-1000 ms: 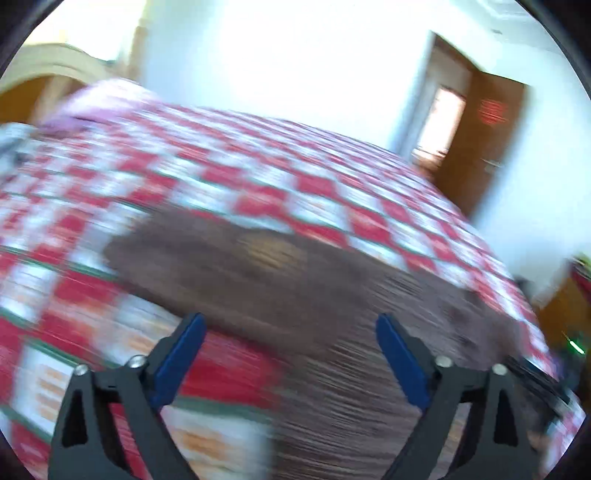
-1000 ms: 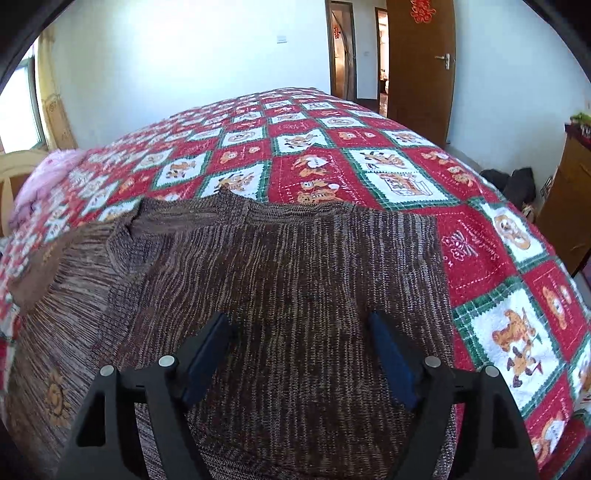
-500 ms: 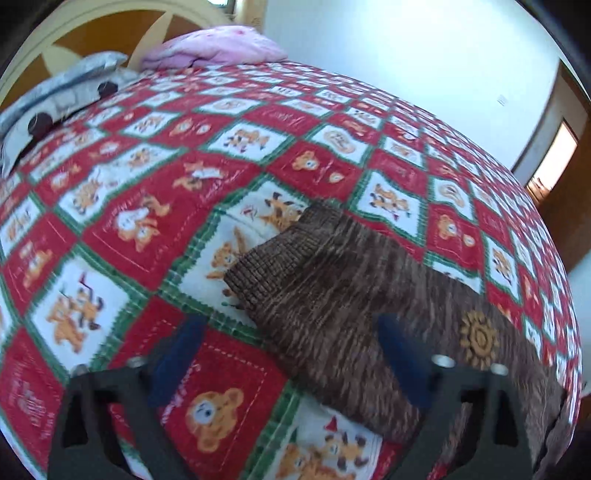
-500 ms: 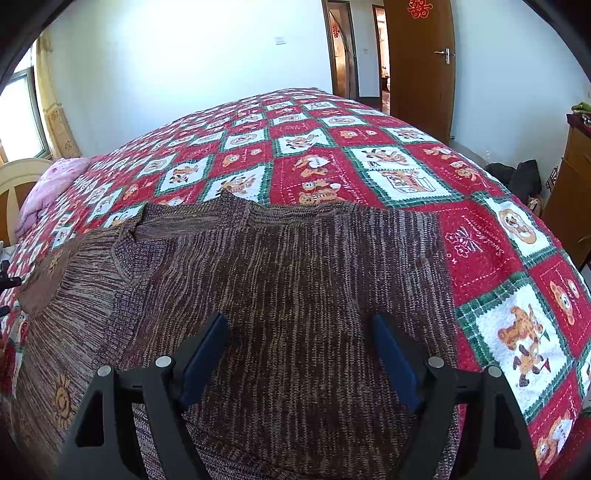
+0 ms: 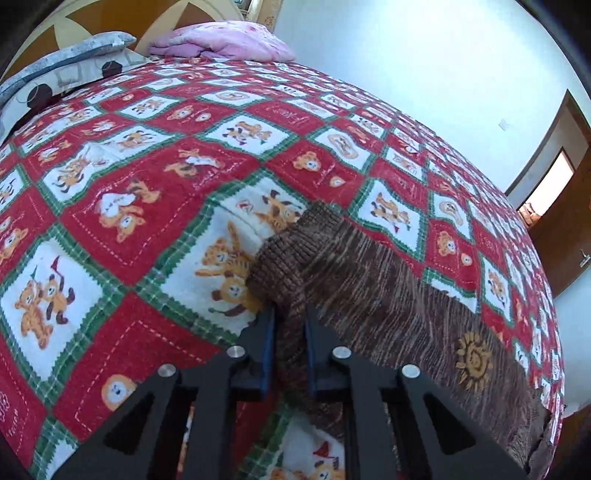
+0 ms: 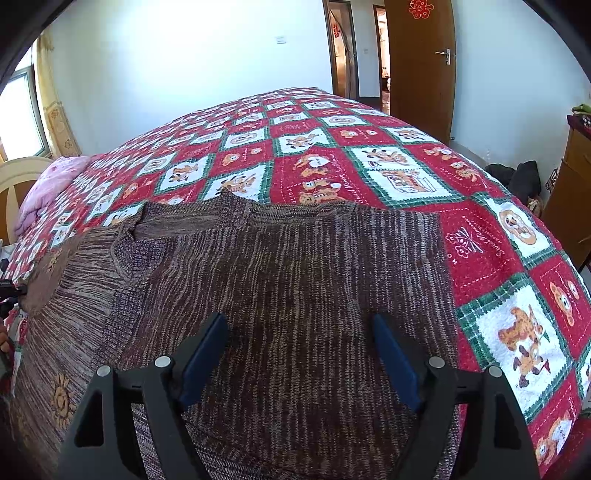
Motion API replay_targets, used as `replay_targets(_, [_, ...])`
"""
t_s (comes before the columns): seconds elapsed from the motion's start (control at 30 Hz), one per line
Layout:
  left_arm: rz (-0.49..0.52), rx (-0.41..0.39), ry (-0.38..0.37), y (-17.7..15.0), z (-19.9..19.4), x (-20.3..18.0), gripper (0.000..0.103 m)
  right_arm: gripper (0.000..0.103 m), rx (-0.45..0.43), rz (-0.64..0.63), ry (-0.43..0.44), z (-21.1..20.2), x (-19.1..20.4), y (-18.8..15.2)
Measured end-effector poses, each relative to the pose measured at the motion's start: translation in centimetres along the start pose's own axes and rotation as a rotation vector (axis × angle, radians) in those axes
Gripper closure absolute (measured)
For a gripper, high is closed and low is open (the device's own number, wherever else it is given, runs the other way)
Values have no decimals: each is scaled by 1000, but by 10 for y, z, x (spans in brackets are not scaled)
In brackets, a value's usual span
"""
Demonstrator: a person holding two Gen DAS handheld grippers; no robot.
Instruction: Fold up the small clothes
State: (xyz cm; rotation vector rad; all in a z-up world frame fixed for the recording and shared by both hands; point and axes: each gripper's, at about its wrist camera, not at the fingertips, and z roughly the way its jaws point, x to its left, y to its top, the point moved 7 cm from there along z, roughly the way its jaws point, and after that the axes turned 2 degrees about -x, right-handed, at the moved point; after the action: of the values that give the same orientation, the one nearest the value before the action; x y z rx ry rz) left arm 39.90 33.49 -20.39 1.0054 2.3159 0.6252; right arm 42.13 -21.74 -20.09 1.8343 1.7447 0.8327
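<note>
A brown knitted sweater (image 6: 295,280) lies flat on the red, white and green patchwork bedspread (image 6: 388,155). Its sleeve (image 5: 369,288), with a ribbed cuff and a yellow sun patch, stretches out to one side. My left gripper (image 5: 290,321) is shut on the near edge of the sleeve just behind the cuff. My right gripper (image 6: 299,354) is open and empty, hovering low over the sweater's body, with its blue pads (image 6: 205,354) apart.
A pink quilt (image 5: 221,40) and a grey pillow (image 5: 62,74) lie at the head of the bed by the wooden headboard (image 5: 92,18). A wooden door (image 6: 421,59) and a cabinet (image 6: 569,199) stand beyond the bed's far and right edges.
My left gripper has swung to the sleeve cuff and closed on it. My right gripper has stayed open over the sweater's body, almost still.
</note>
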Motion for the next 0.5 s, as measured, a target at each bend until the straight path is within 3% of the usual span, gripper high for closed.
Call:
replay_targets(0.3, [34,-41,-34,6,-13,-15,92,21,-2,3,3,-1,0,1])
replay_targets(0.5, [180,-105,-130,2,-41,-69,92,21,-11,24,19,-3,-1,2])
